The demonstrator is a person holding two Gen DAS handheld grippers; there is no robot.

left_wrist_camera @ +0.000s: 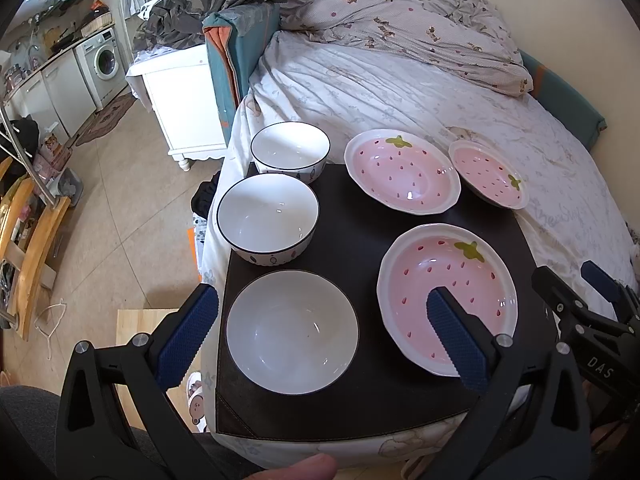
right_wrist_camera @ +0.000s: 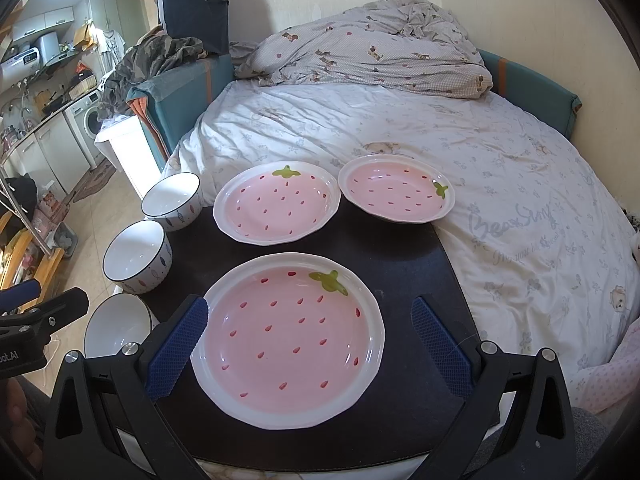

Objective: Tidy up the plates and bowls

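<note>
Three white bowls stand in a column on the left of a dark mat: near bowl, middle bowl, far bowl. Three pink strawberry plates lie to the right: near plate, far plate, small plate on the mat's far right edge. My left gripper is open above the near bowl. My right gripper is open, hovering over the near plate. Both are empty.
The mat lies on a bed with a crumpled duvet at the back. A white cabinet and the floor lie left of the bed. The kitchen counter and washing machine are far left.
</note>
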